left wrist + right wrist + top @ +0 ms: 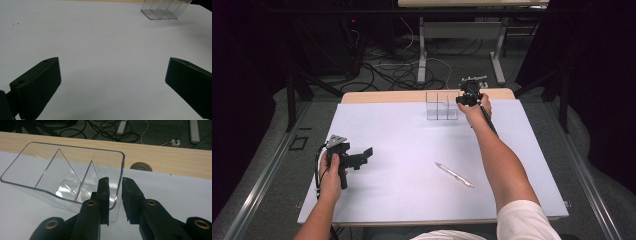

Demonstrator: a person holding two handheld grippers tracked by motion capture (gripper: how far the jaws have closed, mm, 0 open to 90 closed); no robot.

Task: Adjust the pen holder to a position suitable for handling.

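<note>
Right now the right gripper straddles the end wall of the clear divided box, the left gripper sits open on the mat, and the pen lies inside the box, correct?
Not quite: the pen lies on the white mat, apart from the clear divided box, as the high view shows. The rest stands: the right gripper straddles the box's end wall, and the left gripper is open.

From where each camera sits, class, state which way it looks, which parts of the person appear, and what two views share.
High view: above the person's side, looking forward and down at the table; both forearms, left gripper and right gripper appear.
Left gripper view: low along its open jaws across the white surface.
Right gripper view: along its nearly closed jaws straddling the clear organiser's end wall.
Shared: the organiser appears in all three.
</note>
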